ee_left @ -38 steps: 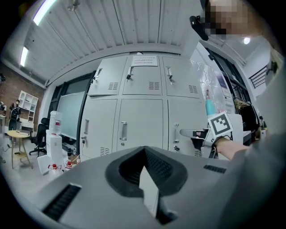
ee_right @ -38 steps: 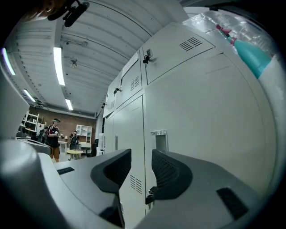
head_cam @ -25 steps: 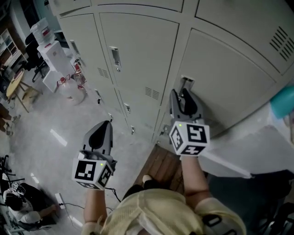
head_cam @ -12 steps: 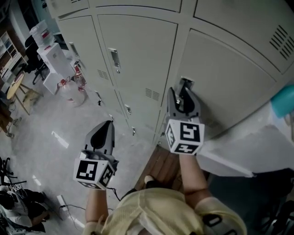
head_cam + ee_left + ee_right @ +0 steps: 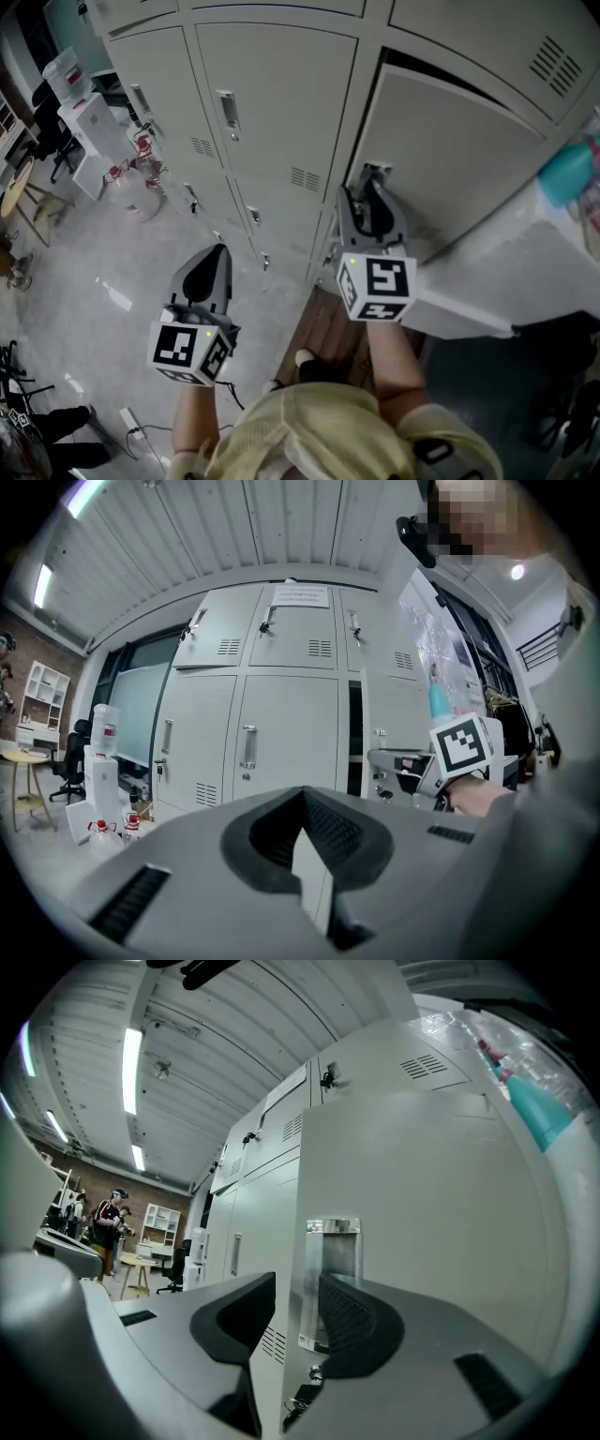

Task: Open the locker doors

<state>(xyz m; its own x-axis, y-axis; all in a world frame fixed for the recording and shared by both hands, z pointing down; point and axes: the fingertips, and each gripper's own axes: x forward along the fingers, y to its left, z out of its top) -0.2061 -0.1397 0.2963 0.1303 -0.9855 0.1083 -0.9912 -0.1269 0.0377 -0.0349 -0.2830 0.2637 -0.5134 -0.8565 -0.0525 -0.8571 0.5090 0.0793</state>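
Two tools: both show in the head view, held before a bank of grey lockers [image 5: 277, 103].
Right tool [image 5: 372, 187]: raised against the locker door [image 5: 459, 159] at its left edge, marker cube toward the person.
Right tool, jaws: drawn in to a narrow opening and closed on the door's metal handle [image 5: 328, 1251]. One jaw lies past the door's free edge, the other across the recessed handle plate.
Locker door: ajar. A dark gap [image 5: 450, 77] runs along its top edge in the head view. The left gripper view shows a dark upright slit between this door and the one beside it.
Handle position: straight ahead of the right tool and between its jaws, at mid-height on the door's free edge.
Left tool [image 5: 214, 253]: lower and to the person's left, over the floor [image 5: 112, 272], well apart from the lockers and pointed toward them.
Left tool, jaws: fully together, tips touching, nothing held.
Neighbouring doors: flush with the frame, each with its own upright handle and a small vent.
Right margin: a teal bottle [image 5: 567, 173] stands near the ajar door's far side.
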